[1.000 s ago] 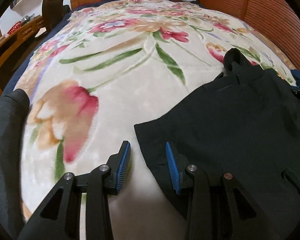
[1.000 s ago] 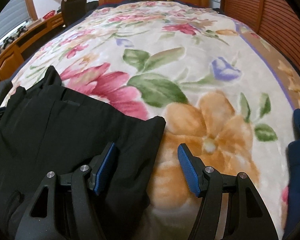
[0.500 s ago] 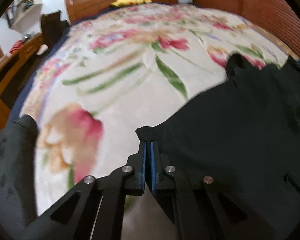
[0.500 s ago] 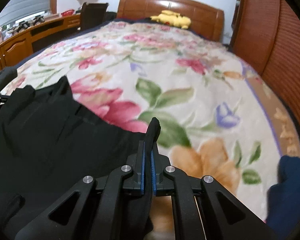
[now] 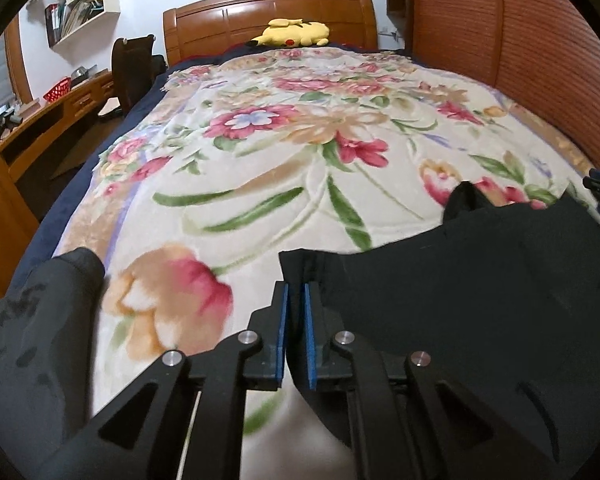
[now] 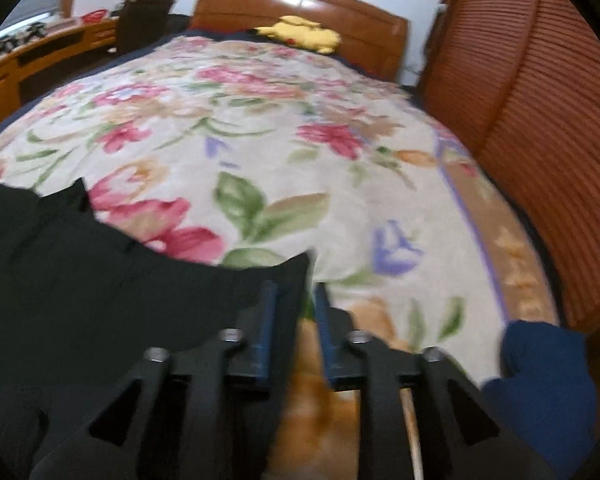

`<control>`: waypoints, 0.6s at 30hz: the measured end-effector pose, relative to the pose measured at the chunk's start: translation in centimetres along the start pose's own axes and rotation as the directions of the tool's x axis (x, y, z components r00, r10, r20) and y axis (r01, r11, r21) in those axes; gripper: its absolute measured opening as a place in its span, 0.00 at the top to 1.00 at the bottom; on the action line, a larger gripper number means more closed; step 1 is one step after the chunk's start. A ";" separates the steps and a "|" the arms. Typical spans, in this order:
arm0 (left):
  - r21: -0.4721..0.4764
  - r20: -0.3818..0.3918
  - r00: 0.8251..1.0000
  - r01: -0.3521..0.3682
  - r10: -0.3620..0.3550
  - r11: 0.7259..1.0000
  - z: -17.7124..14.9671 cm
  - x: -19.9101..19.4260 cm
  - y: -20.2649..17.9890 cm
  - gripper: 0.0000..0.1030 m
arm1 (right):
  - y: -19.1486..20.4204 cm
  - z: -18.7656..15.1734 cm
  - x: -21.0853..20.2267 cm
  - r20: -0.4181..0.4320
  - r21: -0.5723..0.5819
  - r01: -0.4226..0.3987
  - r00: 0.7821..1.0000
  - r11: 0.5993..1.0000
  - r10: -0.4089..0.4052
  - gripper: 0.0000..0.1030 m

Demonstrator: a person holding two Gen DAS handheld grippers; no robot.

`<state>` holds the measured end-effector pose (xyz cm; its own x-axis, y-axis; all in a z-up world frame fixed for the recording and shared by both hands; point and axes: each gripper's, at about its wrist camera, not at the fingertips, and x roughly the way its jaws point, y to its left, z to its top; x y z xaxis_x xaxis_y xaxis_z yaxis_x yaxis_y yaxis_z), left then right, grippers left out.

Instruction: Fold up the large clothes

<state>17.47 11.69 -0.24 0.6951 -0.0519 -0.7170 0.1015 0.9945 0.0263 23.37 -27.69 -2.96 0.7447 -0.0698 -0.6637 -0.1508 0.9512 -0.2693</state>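
Observation:
A large black garment (image 5: 460,300) lies on the near part of a floral blanket (image 5: 300,160), with its near edge raised. My left gripper (image 5: 296,286) pinches the garment's left corner between its blue pads; the jaws are a narrow slit and opening slightly. In the right wrist view, which is blurred, the same garment (image 6: 80,280) fills the left side. Its right corner sits at the tips of my right gripper (image 6: 294,286). Those jaws are opening, a gap shows between the pads, and the orange blanket pattern is visible through it.
A dark grey garment (image 5: 32,320) lies bunched at the bed's near left and a navy one (image 6: 540,380) at the near right. A yellow plush toy (image 5: 292,32) rests by the headboard. A slatted wooden wall (image 5: 500,60) runs along the right and a desk (image 5: 20,140) along the left.
Both grippers went from open to shut on the garment's corners and rose, lifting its edge. Since half a second ago the right jaws have parted again and the left ones very slightly.

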 end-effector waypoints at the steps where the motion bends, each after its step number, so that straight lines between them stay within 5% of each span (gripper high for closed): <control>1: 0.000 0.005 1.000 0.010 -0.010 1.000 -0.3 -0.7 -0.2 0.93 | -0.4 -0.1 -0.7 0.011 0.015 -0.002 1.000 1.000 0.002 0.52; 5: 0.006 0.042 0.999 0.021 -0.021 1.000 -1.5 -3.6 -0.9 0.89 | -1.3 -1.0 -4.3 0.067 0.055 -0.032 0.997 0.998 0.028 0.36; 11: -0.020 0.079 0.993 0.091 -0.089 0.996 -4.1 -7.3 -1.7 0.75 | 2.6 -3.8 -8.8 0.094 0.008 -0.102 0.990 0.995 0.101 0.35; 18: 0.015 0.094 0.991 0.092 -0.093 0.996 -8.7 -10.1 -3.3 0.66 | 9.9 -7.6 -12.1 0.096 -0.048 -0.263 0.959 0.964 0.267 0.35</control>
<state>3.95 9.71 0.82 0.7469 -0.1521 -0.6473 0.1755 0.9841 -0.0288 7.92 -19.67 -2.89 0.7363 0.2155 -0.6414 -0.3723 0.9206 -0.1181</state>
